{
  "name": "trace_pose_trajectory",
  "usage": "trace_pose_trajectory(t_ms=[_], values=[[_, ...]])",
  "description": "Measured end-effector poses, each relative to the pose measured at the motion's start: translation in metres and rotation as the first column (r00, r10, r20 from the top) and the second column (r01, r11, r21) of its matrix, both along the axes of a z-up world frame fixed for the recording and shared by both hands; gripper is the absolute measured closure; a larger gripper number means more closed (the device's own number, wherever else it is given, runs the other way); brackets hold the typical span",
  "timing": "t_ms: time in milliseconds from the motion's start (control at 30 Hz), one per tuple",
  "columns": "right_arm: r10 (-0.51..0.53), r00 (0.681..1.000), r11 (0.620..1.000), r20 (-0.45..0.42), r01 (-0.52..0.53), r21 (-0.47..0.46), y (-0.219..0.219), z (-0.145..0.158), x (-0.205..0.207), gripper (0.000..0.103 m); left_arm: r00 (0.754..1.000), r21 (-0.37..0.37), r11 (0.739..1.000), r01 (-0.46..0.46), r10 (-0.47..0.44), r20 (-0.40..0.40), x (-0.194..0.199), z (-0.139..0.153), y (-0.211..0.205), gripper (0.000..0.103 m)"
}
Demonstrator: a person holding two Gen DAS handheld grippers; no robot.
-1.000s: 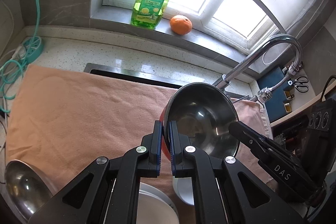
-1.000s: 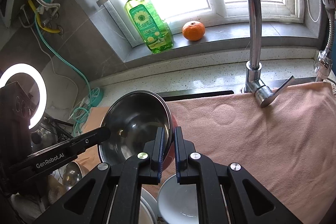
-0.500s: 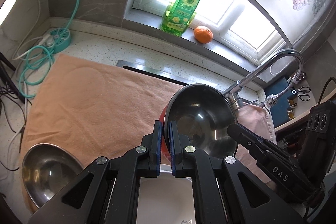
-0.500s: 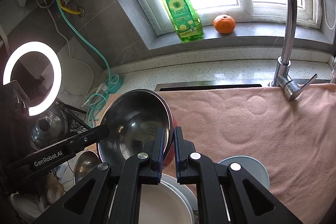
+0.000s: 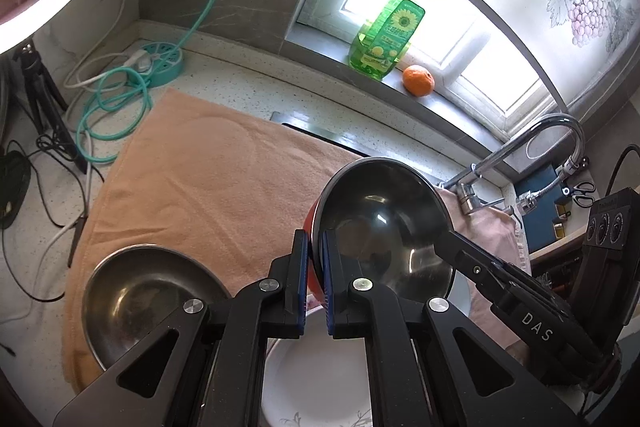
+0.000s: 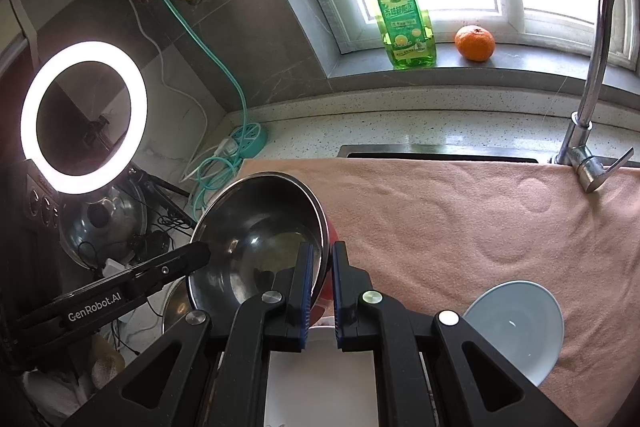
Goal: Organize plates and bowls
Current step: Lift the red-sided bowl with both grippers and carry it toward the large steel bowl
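Observation:
A steel bowl with a red outside (image 5: 384,223) (image 6: 260,227) hangs in the air, tilted, above the orange towel (image 5: 208,187) (image 6: 460,211). My left gripper (image 5: 314,247) is shut on its left rim. My right gripper (image 6: 320,259) is shut on the opposite rim. A second steel bowl (image 5: 136,299) rests on the towel at lower left in the left wrist view. A white plate (image 5: 316,375) (image 6: 320,375) lies right under the grippers. A pale blue bowl (image 6: 516,323) sits on the towel at lower right in the right wrist view.
A tap (image 6: 592,75) stands at the towel's back right, with the sink slot (image 6: 440,155) behind. A green soap bottle (image 6: 400,11) and an orange (image 6: 474,43) stand on the sill. A teal cable coil (image 5: 116,107), a ring light (image 6: 80,115) and cables crowd the left.
Both grippers have carried the red-sided bowl leftward over the towel. The second steel bowl and the white plate have come further into view, and the pale blue bowl now shows at right.

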State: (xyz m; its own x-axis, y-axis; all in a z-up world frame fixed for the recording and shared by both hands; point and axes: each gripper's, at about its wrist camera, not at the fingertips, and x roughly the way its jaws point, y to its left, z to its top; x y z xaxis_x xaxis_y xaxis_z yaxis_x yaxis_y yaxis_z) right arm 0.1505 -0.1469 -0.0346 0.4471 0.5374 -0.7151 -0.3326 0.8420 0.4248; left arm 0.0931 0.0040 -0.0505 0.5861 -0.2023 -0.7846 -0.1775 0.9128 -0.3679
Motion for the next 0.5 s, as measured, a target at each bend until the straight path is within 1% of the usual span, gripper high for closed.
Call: trace_pose_trajectory(t_ms=[500], values=[[0.121,0.992,0.993,-0.023,-0.121,-0.006,0.069,-0.009,-0.023,0.095,0.993,0.0,0.993,-0.117,0.117,-0.022,-0.042,-0.009,0.057,0.098]])
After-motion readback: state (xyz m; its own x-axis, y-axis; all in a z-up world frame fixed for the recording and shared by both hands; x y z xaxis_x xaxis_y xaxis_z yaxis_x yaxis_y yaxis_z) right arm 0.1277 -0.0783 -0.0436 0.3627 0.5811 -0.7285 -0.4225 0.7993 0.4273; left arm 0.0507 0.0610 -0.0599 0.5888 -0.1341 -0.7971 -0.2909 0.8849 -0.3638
